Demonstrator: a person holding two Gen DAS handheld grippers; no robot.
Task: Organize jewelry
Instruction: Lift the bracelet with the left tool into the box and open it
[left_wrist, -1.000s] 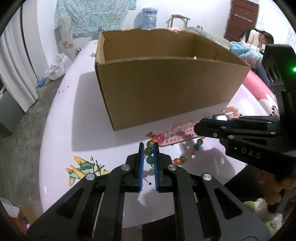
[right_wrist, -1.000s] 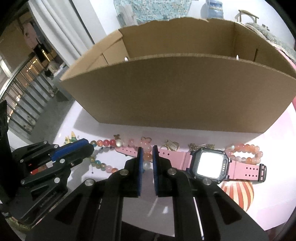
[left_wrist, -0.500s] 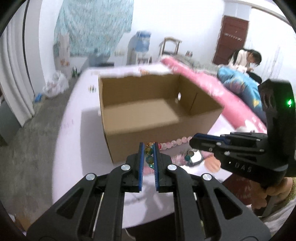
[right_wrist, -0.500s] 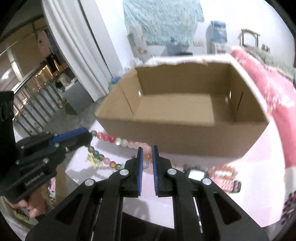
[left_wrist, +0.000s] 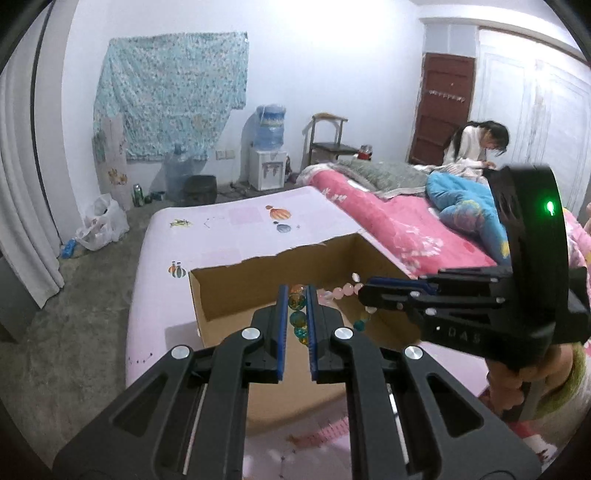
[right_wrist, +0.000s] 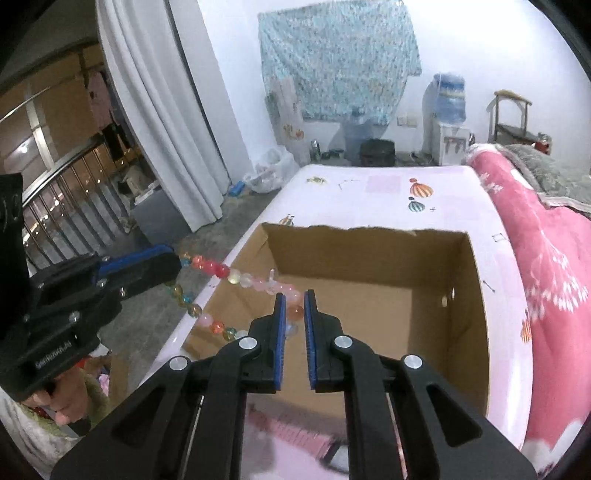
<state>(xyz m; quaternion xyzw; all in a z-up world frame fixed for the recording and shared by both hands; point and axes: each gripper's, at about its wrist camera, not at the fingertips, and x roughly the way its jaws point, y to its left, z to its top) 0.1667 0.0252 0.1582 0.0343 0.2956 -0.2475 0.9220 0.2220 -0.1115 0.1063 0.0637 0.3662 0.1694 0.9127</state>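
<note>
Both grippers have been lifted since the earlier frames, and the string of round glass beads in mixed colours (right_wrist: 236, 277) has been raised with them from the pale pink table top with small cartoon prints (left_wrist: 236, 229); one second ago it was lying on that surface in front of the box, beside a pink watch.

Now the bead string is hung in the air between the two tools, above the near edge of the open brown cardboard box (right_wrist: 369, 280). In the left wrist view the left gripper (left_wrist: 297, 295) is seen nearly closed, with amber and teal beads pinched between its blue pads (left_wrist: 282, 314). From there the string is carried towards 3 o'clock, where pale pink beads reach the tip of the right gripper (left_wrist: 373, 295), which enters from that side.

In the right wrist view the right gripper (right_wrist: 293, 306) is also nearly closed, and an orange-pink bead is clamped between its pads. The string is stretched from it towards 10 o'clock, to the left gripper (right_wrist: 173, 262), and a second loop of beads sags lower between the same two tools. A hand (right_wrist: 55, 402) around the left tool's handle is seen at 8 o'clock.

The box stands on the table with nothing visible on its floor. A blurred pink strap (right_wrist: 291, 432) is seen on the table at 6 o'clock, under the right tool. A pink flowered blanket (left_wrist: 399, 229) lies at 3 o'clock of the table, and a person in a white top (left_wrist: 472, 147) is seated further behind it.
</note>
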